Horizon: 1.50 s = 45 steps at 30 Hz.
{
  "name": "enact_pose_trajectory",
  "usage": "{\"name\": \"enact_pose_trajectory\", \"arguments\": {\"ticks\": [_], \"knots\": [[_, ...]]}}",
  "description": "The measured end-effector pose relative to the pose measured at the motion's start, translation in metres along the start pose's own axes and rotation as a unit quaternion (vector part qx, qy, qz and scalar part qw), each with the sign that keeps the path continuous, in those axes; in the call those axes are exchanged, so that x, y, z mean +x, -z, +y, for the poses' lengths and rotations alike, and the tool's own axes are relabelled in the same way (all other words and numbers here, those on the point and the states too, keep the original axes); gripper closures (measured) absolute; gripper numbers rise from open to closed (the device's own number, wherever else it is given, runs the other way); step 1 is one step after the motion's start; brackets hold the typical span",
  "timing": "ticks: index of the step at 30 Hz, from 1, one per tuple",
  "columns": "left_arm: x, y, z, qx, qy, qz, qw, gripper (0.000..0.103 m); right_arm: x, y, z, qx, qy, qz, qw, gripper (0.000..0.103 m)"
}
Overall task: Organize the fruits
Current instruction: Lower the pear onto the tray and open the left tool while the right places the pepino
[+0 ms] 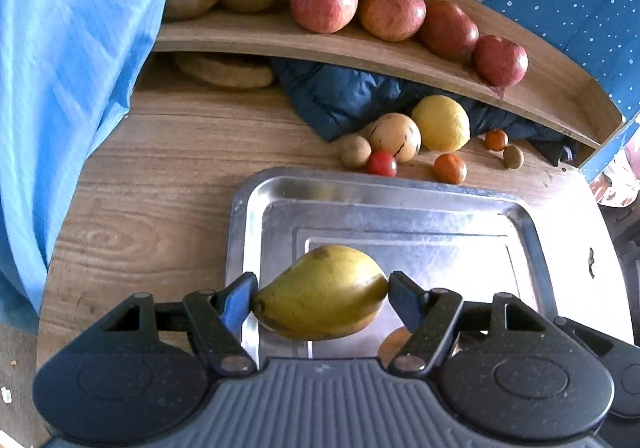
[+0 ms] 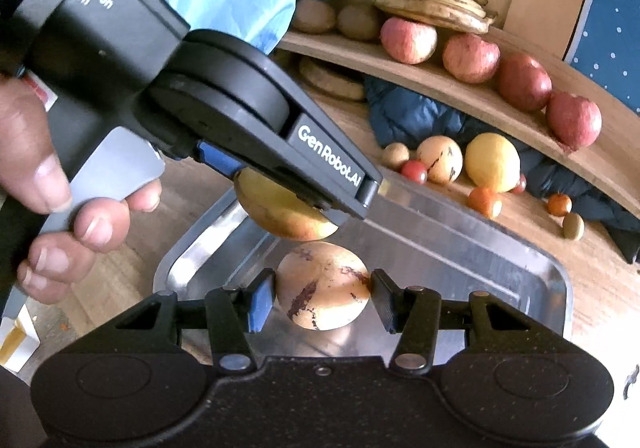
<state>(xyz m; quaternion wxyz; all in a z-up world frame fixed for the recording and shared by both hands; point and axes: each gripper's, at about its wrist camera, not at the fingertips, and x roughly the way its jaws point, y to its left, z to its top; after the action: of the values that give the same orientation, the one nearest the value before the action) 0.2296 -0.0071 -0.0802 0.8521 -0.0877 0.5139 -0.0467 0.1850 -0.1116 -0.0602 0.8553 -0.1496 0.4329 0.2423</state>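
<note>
My left hand-held gripper [image 1: 320,290] pinches a pear [image 1: 320,294] end to end; my right hand-held gripper [image 2: 322,294] clamps a blotched round fruit [image 2: 322,288]. Over the tray [image 1: 400,188], either could slip and roll.

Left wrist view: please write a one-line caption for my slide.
Left claw holding a yellow-green pear above a rectangular steel tray, with red apples on the curved wooden shelf behind.
</note>
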Motion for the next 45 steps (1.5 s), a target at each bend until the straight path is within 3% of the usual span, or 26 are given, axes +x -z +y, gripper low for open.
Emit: {"name": "enact_pose_trajectory", "arguments": {"ticks": [7,20,30,45], "knots": [[-0.01,0.008,-0.002,-0.001,-0.001,-0.018,0.9998,0.042,-0.005,0.007,0.003,0.001,-0.006,0.0,1.0,0.049],[-0.015,0.022,-0.007,-0.004,-0.005,-0.014,0.9999,0.041,-0.007,0.02,0.006,0.005,-0.006,0.013,1.0,0.049],[-0.022,0.039,-0.007,-0.008,-0.02,-0.005,0.9997,0.032,-0.012,0.024,0.004,0.015,-0.003,0.006,1.0,0.047],[-0.058,0.067,-0.004,0.002,-0.056,-0.001,0.9984,0.005,-0.04,0.033,-0.003,0.039,-0.01,-0.004,0.999,0.019]]}}
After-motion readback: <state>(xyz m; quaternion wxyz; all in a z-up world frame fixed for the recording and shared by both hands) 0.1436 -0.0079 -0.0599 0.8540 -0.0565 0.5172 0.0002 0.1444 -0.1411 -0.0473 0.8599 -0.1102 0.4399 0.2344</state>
